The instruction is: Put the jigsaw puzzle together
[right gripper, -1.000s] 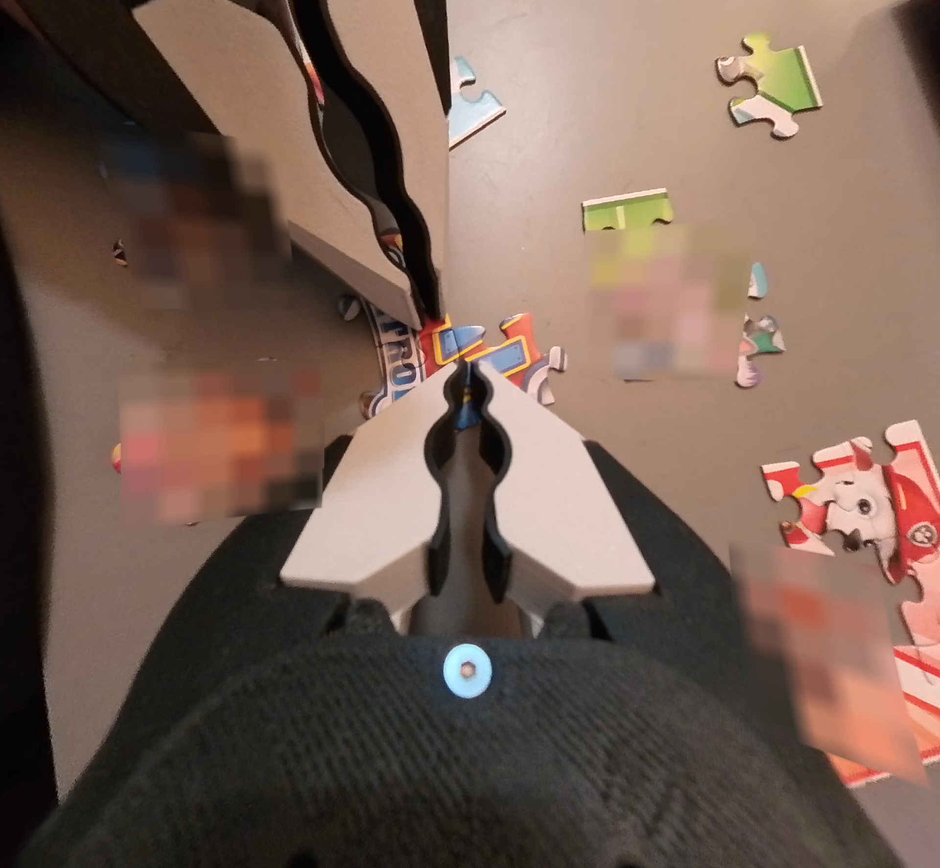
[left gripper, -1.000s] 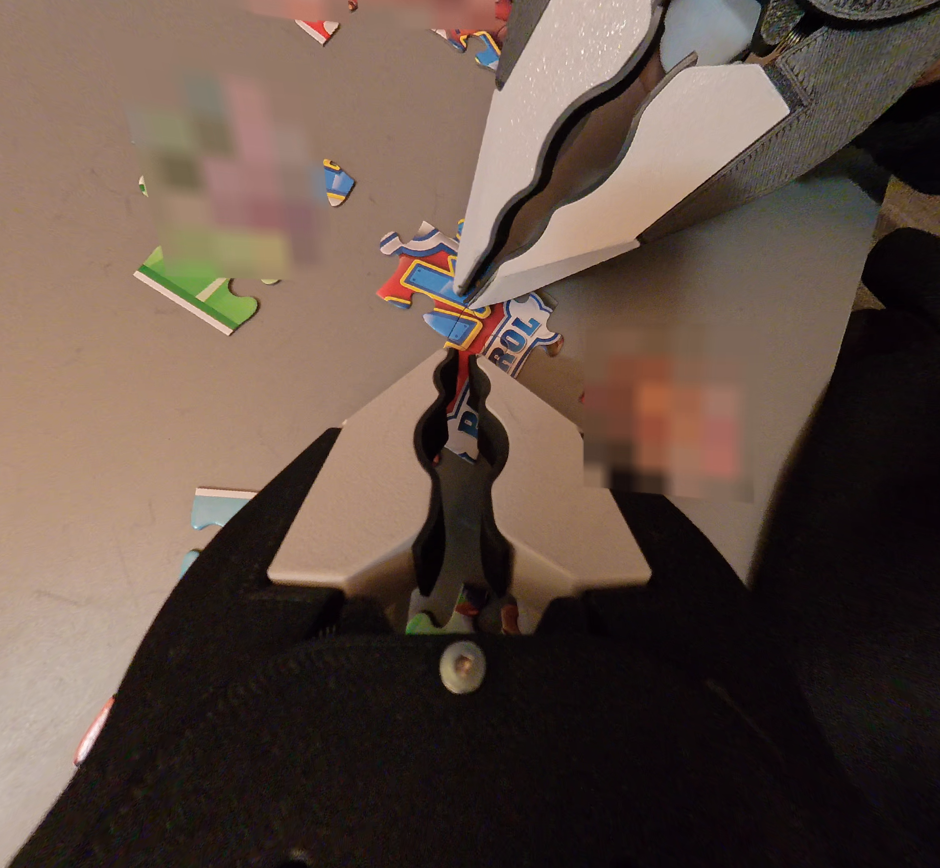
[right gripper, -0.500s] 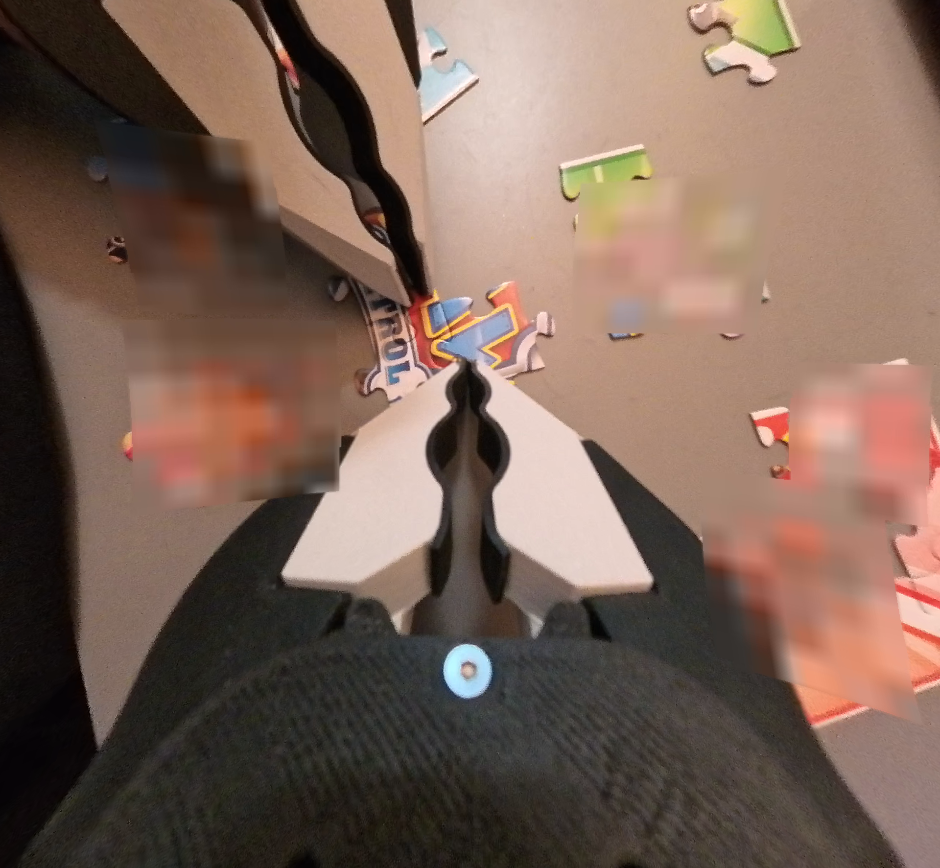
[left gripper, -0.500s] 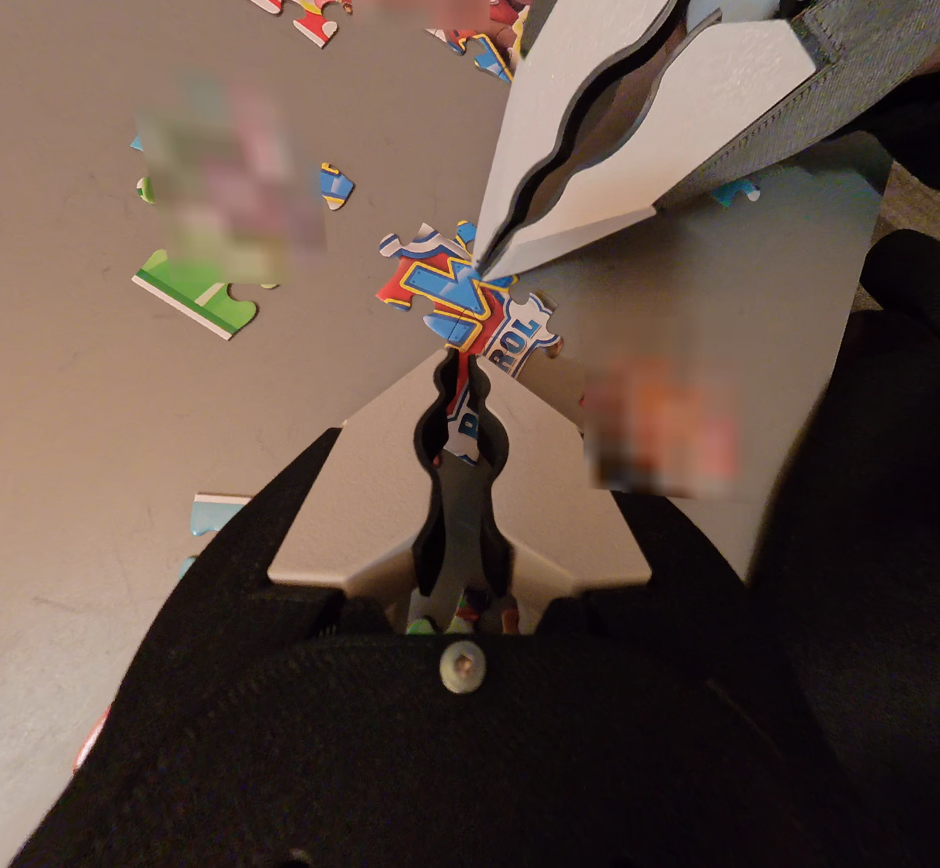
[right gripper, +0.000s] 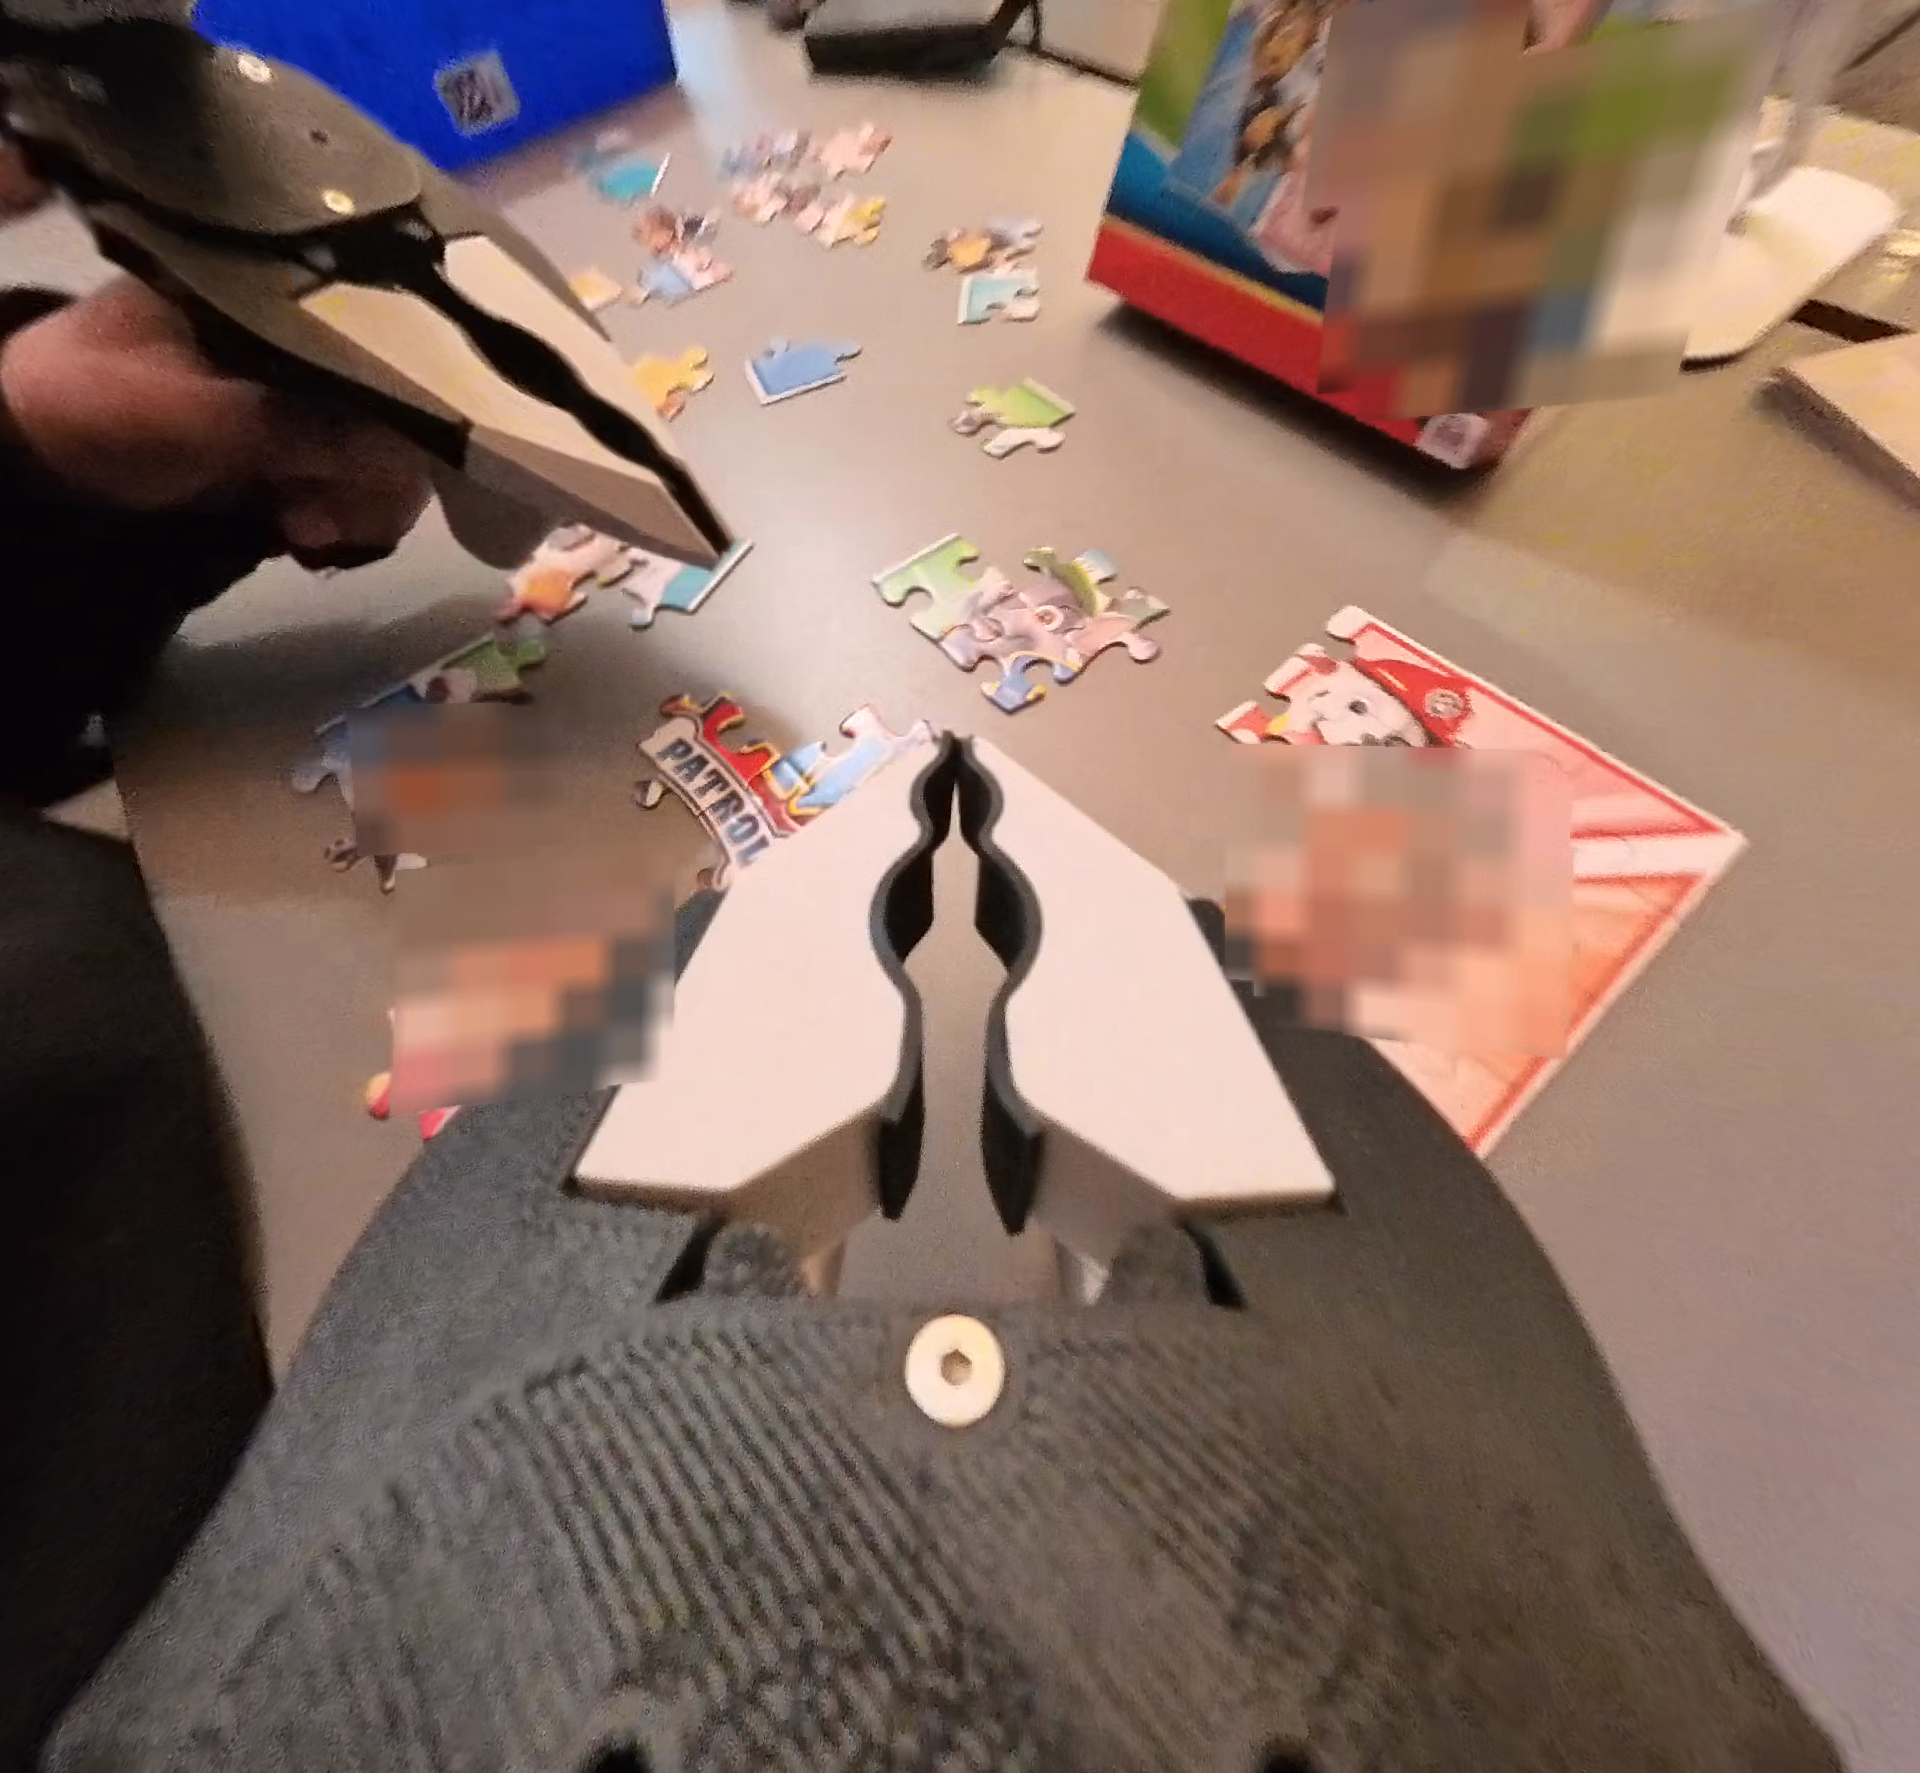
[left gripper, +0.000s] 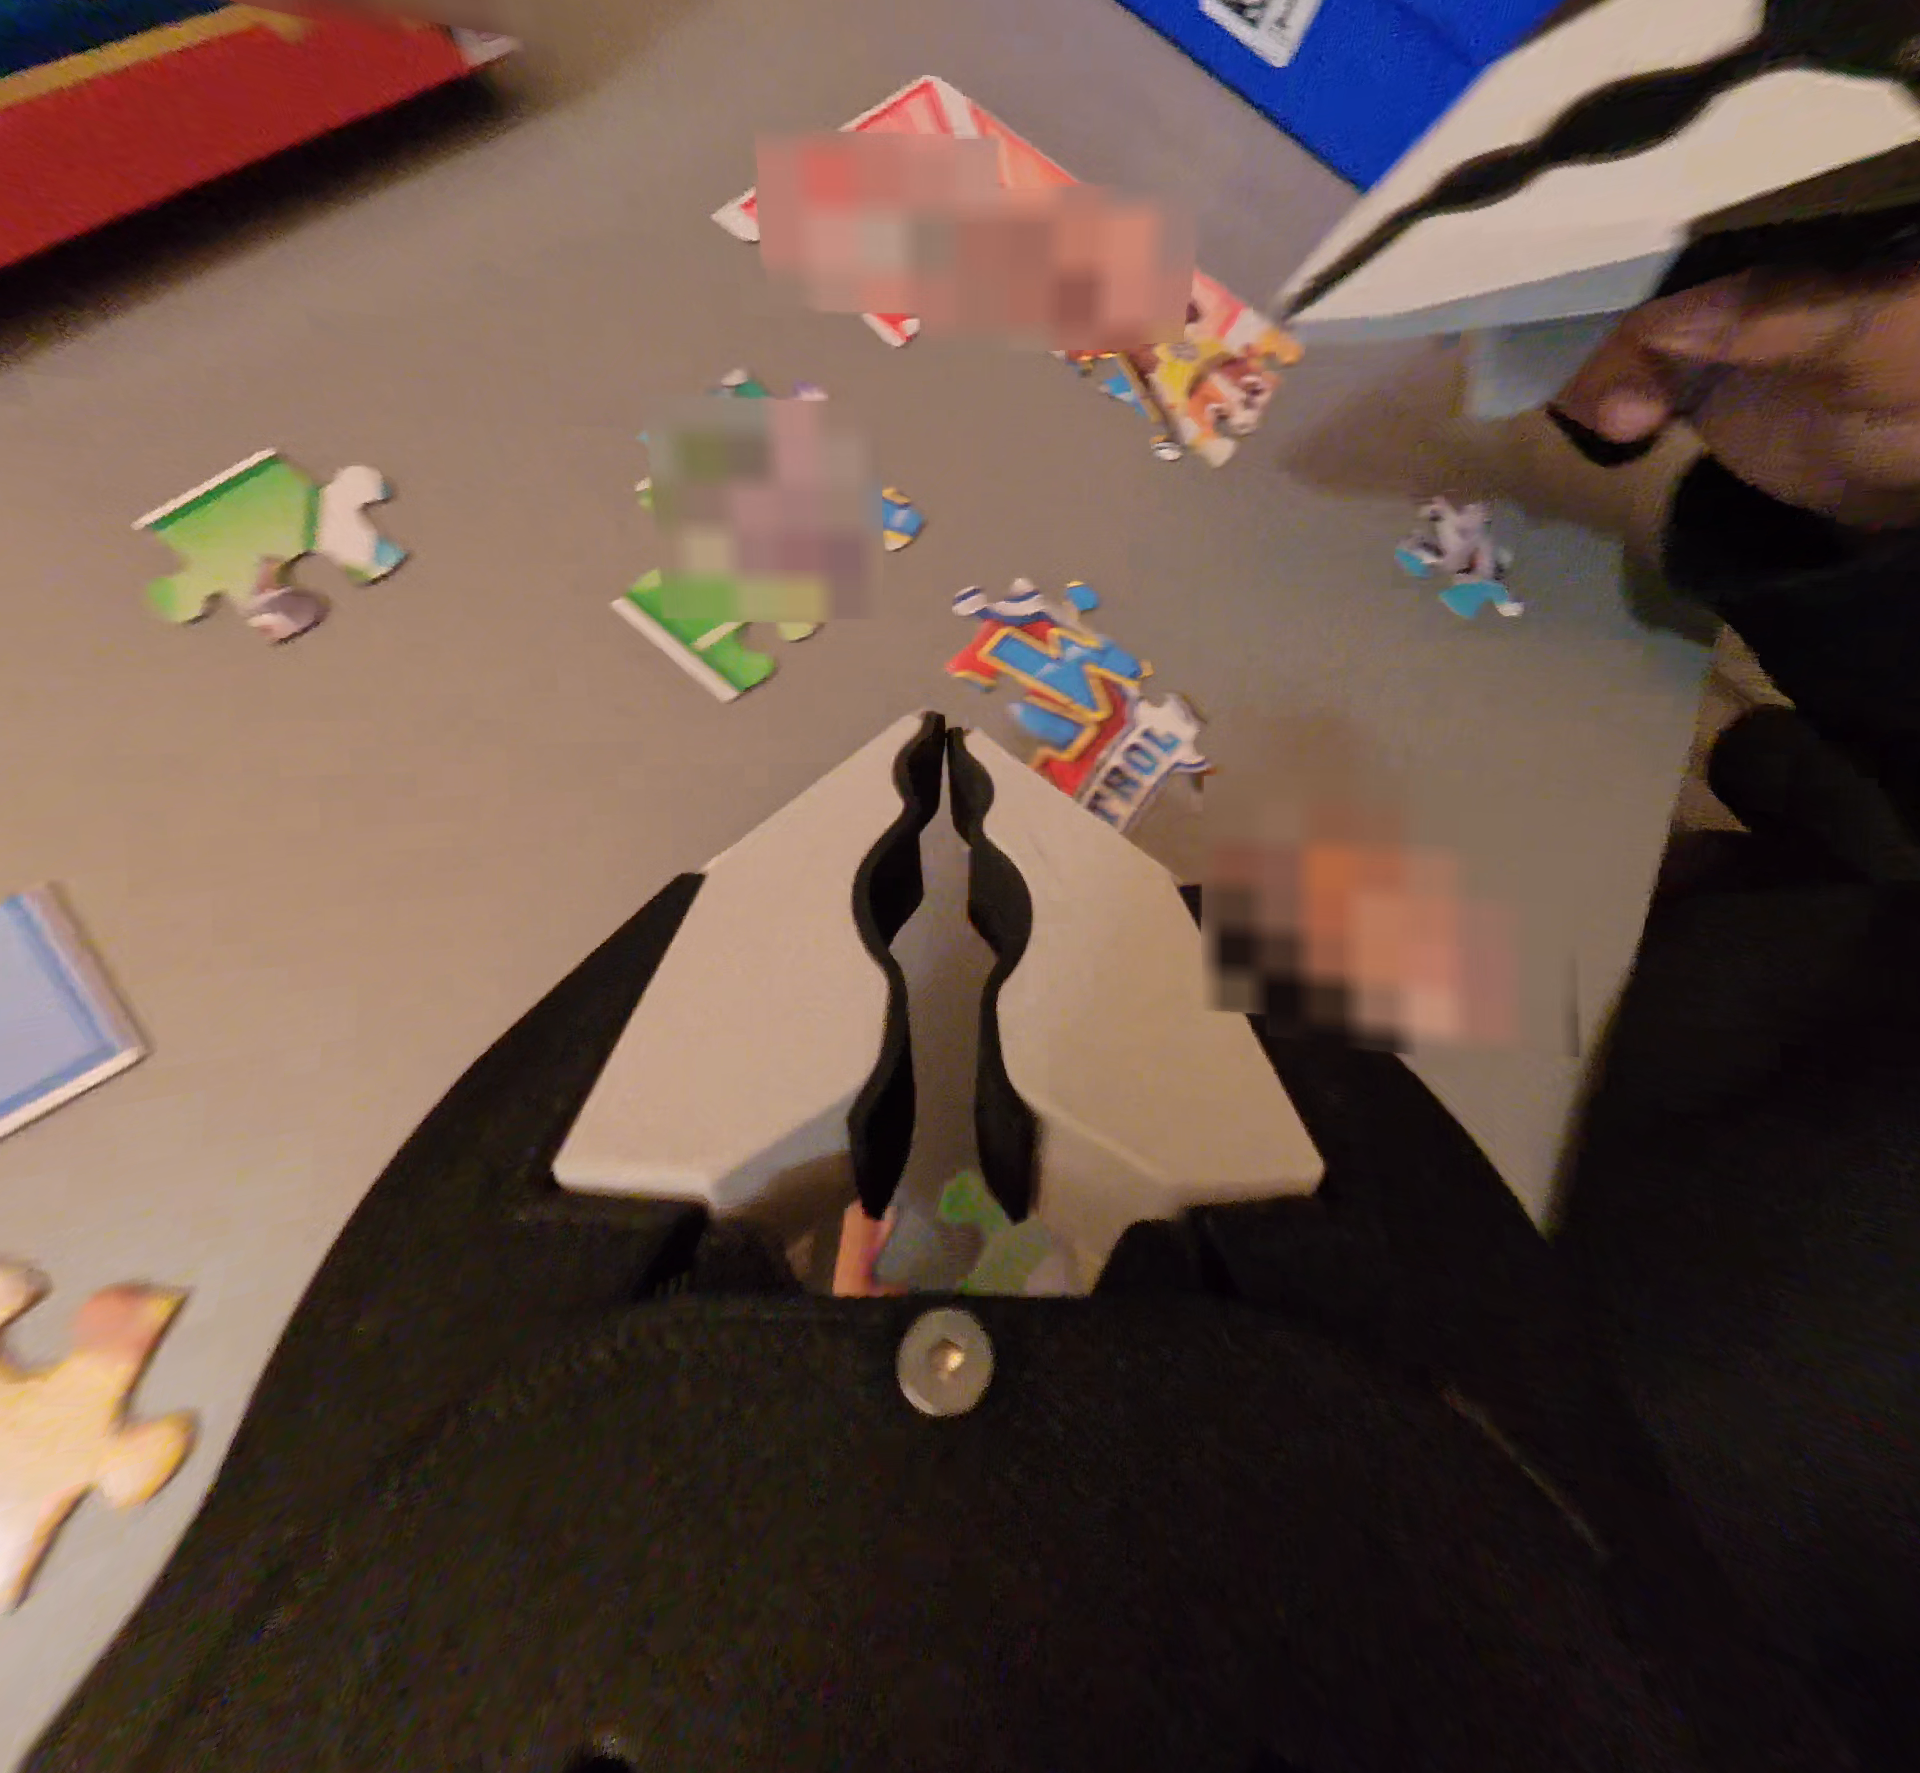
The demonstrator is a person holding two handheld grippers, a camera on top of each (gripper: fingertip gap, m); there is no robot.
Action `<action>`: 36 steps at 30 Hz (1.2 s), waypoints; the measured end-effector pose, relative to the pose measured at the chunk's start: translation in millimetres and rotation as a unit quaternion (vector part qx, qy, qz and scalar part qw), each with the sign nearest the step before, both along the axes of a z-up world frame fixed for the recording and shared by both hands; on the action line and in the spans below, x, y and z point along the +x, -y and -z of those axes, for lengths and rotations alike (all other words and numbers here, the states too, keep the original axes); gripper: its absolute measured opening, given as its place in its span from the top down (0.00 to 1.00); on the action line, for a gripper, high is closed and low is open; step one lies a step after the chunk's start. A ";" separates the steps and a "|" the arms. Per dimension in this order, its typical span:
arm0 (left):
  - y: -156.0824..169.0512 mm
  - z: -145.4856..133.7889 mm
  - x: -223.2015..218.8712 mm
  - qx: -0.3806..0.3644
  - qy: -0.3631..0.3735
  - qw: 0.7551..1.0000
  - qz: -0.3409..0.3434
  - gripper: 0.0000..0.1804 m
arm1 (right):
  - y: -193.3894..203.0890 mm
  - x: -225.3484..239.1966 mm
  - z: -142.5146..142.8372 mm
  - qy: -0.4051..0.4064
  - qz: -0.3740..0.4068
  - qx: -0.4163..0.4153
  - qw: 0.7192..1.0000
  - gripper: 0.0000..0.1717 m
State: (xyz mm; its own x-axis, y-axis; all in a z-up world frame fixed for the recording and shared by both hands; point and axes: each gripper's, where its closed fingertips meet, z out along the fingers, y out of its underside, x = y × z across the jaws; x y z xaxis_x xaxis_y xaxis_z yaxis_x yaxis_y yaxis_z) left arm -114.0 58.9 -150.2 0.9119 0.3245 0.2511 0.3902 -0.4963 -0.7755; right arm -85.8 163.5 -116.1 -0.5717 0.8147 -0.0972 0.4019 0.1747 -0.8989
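Both grippers lifted, glossy interlocked puzzle pieces (left gripper: 1081, 684)

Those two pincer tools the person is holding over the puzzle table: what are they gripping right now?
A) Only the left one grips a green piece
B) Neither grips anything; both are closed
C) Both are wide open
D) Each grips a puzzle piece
B: the left gripper and the right gripper both show fingertips closed together with nothing between them, above the joined red and blue pieces lying on the grey table.
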 end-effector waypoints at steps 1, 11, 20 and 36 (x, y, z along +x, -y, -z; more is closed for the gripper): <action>7.0 -1.0 -6.9 -0.001 -0.009 1.000 -0.015 1.00 | -5.8 4.4 -1.3 -0.007 0.016 -0.012 1.000 1.00; 40.5 -46.7 -14.2 0.125 0.006 0.989 -0.083 1.00 | -52.3 12.9 -9.4 -0.085 0.088 0.063 0.991 1.00; 75.7 -53.8 7.0 0.128 -0.059 0.981 -0.130 1.00 | -83.7 -19.3 -39.7 -0.206 0.160 0.002 0.965 1.00; 132.4 -63.2 -59.1 0.178 -0.167 0.927 -0.286 1.00 | -104.4 -10.8 -12.3 -0.178 0.196 0.078 0.961 0.97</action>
State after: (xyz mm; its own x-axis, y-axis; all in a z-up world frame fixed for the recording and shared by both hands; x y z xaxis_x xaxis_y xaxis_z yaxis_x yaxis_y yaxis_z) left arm -173.0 -73.5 -87.0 0.6627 0.7296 0.1689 0.2184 0.0274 -0.9755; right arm -96.6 268.0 -103.8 -0.1919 0.9631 0.1888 0.1364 0.2167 -0.9667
